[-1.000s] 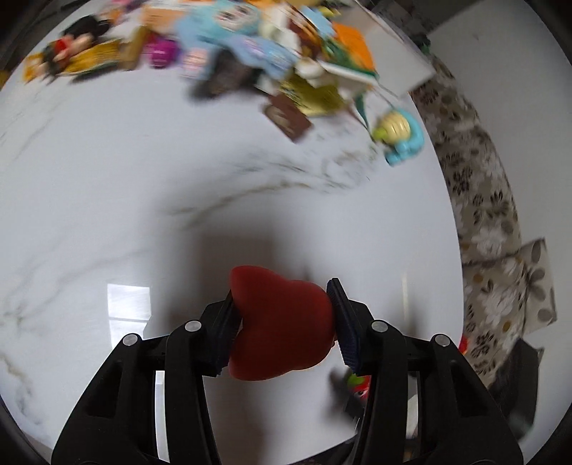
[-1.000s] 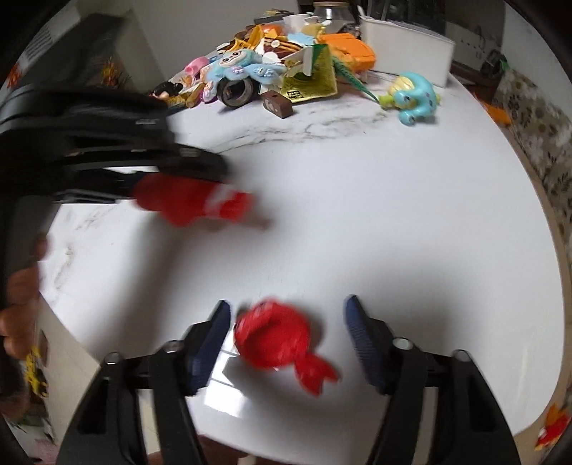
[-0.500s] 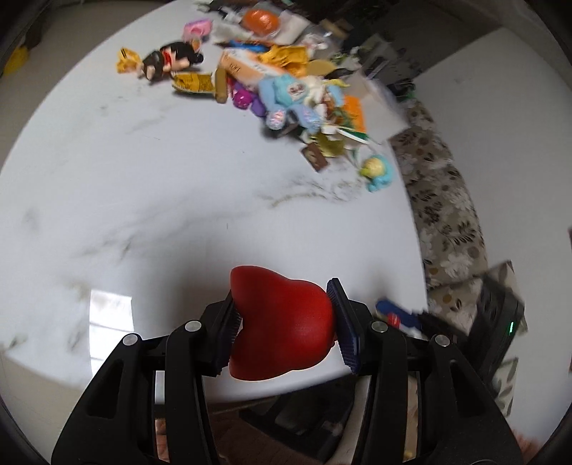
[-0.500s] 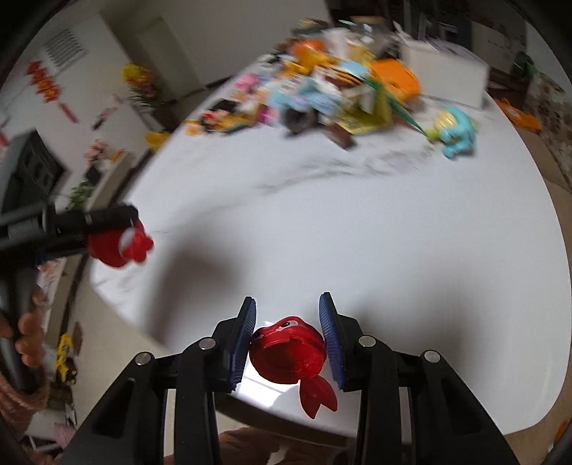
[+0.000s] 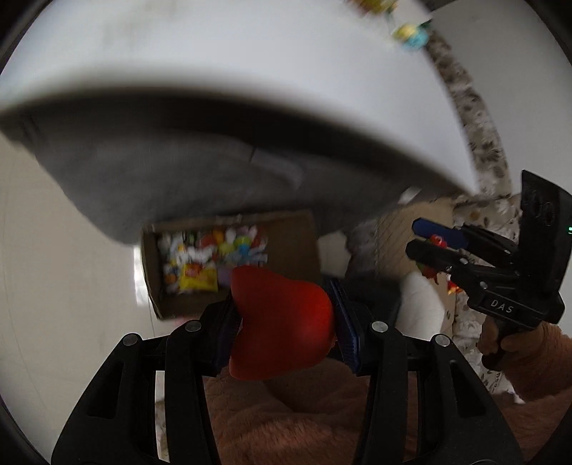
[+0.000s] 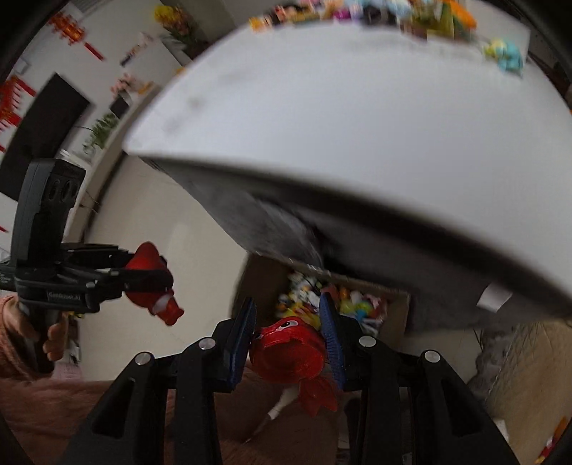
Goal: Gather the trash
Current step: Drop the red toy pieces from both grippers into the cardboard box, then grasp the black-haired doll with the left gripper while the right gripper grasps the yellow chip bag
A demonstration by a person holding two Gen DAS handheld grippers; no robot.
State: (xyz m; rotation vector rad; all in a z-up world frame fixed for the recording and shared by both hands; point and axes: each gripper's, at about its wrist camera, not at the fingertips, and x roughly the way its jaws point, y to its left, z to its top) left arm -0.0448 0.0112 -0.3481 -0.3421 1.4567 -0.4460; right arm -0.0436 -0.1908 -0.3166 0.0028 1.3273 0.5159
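Observation:
My left gripper [image 5: 282,318] is shut on a smooth red toy [image 5: 282,318], held off the table, in front of its edge. It also shows in the right wrist view [image 6: 150,286] at left. My right gripper [image 6: 287,343] is shut on a red goldfish toy [image 6: 289,354]; it shows in the left wrist view [image 5: 434,241] at right. A cardboard box [image 5: 300,243] full of colourful bits stands on the floor under the table, beyond both grippers, and shows in the right wrist view [image 6: 397,311] too.
The white marble table [image 6: 357,125] fills the upper part of both views, its edge overhanging. A pile of toys and wrappers [image 6: 411,14] lies at its far side. A patterned sofa [image 5: 475,118] is at right. Pale floor [image 5: 64,268] lies left of the box.
Both grippers have dropped from above the table to below its edge, each still holding its red toy. The right gripper closed on the goldfish a second ago. The box has come into view.

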